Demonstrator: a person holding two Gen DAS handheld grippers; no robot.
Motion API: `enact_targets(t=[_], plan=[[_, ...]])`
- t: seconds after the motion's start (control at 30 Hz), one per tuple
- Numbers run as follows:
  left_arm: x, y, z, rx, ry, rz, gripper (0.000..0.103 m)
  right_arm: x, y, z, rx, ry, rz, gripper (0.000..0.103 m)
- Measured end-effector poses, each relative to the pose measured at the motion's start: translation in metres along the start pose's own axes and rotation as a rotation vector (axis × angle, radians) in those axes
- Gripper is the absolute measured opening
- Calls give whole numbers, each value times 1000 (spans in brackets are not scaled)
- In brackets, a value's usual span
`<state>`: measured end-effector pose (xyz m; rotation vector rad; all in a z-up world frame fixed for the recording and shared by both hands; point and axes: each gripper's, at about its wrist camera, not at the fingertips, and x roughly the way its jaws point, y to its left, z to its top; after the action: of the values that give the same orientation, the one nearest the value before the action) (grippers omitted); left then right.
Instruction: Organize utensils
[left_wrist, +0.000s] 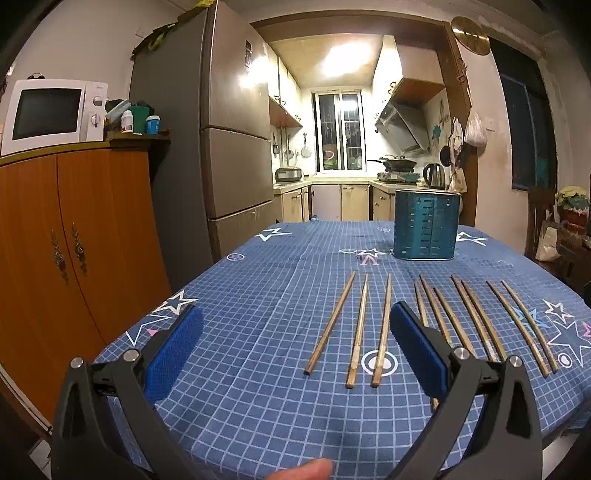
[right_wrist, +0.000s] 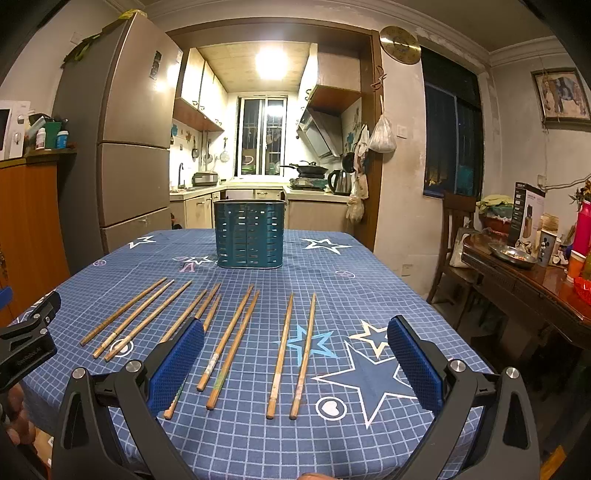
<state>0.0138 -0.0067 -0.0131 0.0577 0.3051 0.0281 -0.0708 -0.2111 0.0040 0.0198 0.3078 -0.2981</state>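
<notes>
Several wooden chopsticks (left_wrist: 380, 328) lie in a row across the blue star-patterned tablecloth (left_wrist: 258, 295); they also show in the right wrist view (right_wrist: 229, 339). A teal slotted utensil holder (left_wrist: 426, 224) stands upright behind them, and it shows in the right wrist view (right_wrist: 249, 233) too. My left gripper (left_wrist: 295, 321) is open and empty above the left chopsticks. My right gripper (right_wrist: 295, 332) is open and empty above the right chopsticks. The left gripper's body shows at the left edge of the right wrist view (right_wrist: 26, 343).
An orange cabinet (left_wrist: 48, 240) with a microwave (left_wrist: 51, 114) stands left of the table. A grey fridge (left_wrist: 207, 125) is behind it. A cluttered wooden side table (right_wrist: 532, 280) and a chair (right_wrist: 456, 229) stand to the right.
</notes>
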Motion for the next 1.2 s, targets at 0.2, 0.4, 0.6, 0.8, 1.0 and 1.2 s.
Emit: enact_targets(t=[0.2, 0.4, 0.6, 0.8, 1.0, 1.2], plan=[[1, -1, -1, 2, 13, 8, 98, 0, 1, -2, 0, 3, 2, 99], [5, 1, -1, 1, 31, 19, 98, 2, 0, -3, -3, 9, 8, 99], [10, 1, -3, 0, 55, 23, 98, 4, 2, -5, -5, 12, 6, 99], [13, 1, -2, 6, 64, 29, 98, 6, 3, -5, -9, 19, 8, 99], [17, 1, -2, 10, 81, 40, 98, 10, 6, -5, -16, 29, 15, 99], [21, 1, -1, 23, 100, 48, 98, 13, 7, -7, -24, 41, 13, 99]])
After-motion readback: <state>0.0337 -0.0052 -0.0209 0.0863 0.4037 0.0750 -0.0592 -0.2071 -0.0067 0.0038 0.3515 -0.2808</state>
